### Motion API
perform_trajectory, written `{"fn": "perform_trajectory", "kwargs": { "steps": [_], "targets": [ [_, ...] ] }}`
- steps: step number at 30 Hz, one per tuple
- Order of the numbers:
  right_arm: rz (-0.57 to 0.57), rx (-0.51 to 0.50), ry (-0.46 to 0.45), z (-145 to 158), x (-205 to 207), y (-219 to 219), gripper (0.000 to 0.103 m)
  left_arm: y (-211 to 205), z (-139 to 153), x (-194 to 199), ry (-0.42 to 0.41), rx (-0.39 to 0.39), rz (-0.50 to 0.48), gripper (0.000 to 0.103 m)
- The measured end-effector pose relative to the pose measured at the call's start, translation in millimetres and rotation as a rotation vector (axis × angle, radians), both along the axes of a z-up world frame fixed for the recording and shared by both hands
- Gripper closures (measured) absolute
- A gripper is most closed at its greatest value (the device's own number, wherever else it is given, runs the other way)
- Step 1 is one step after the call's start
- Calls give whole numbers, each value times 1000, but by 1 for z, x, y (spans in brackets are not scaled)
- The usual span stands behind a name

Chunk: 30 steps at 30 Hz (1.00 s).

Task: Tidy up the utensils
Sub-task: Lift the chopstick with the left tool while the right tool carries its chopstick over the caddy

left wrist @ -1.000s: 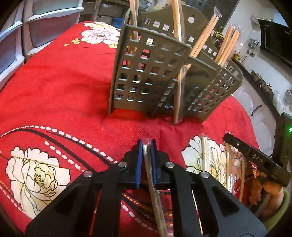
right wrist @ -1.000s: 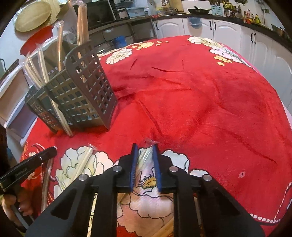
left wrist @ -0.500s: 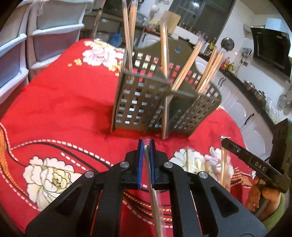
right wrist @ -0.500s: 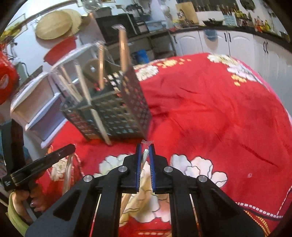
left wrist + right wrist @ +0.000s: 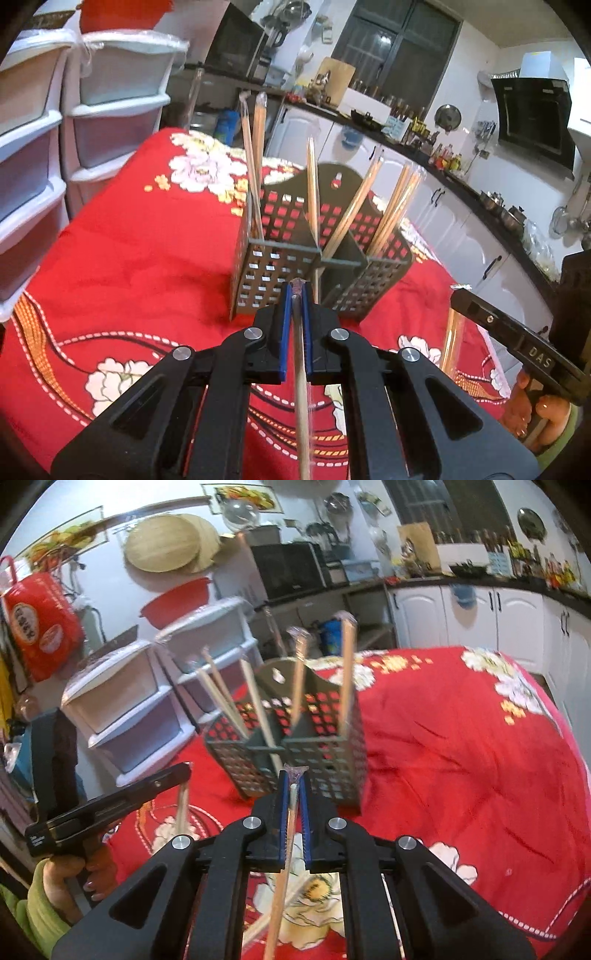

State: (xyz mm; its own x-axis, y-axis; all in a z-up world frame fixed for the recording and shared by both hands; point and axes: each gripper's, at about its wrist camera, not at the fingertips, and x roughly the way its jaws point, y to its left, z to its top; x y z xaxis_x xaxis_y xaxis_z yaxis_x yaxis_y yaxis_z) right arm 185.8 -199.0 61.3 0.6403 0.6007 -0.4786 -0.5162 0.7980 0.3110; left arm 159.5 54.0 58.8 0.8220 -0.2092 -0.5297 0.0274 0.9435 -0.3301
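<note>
two grippers each carry a wrapped chopstick pair. from the left wrist view, the left gripper [image 5: 295, 295] is clamped on a wrapped pair [image 5: 302, 369] whose long axis runs straight along the fingers, tip pointing at the grey caddy [image 5: 317, 258] standing just ahead and slightly lower on the red tablecloth [image 5: 129, 258]. the right gripper [image 5: 517, 343] shows at the right edge, further to the side.

from the right wrist view, the right gripper [image 5: 293, 775] pinches its own wrapped pair [image 5: 286, 849], also lengthwise, aimed at the caddy [image 5: 295, 760] ahead. both look about equally near; each stick likely needs tipping upright over a compartment.
</note>
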Motion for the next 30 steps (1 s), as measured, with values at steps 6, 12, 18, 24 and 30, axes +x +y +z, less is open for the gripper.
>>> {"fn": "perform_trajectory", "kwargs": {
  "steps": [6, 12, 18, 24, 30],
  "targets": [
    [27, -3, -71, 22, -12, 10, 97, 5, 14, -5, -38, 2, 9, 102],
    [47, -7, -124, 38, -19, 19, 97, 7, 25, -7, -64, 10, 14, 102],
    [48, 0, -161, 52, -20, 21, 97, 7, 40, -6, -95, 28, 7, 102],
    [43, 6, -201, 66, -18, 22, 97, 7, 57, -4, -131, 51, 5, 102],
    [35, 16, -238, 80, -12, 19, 97, 3, 73, -1, -169, 66, 0, 102]
  ]
}}
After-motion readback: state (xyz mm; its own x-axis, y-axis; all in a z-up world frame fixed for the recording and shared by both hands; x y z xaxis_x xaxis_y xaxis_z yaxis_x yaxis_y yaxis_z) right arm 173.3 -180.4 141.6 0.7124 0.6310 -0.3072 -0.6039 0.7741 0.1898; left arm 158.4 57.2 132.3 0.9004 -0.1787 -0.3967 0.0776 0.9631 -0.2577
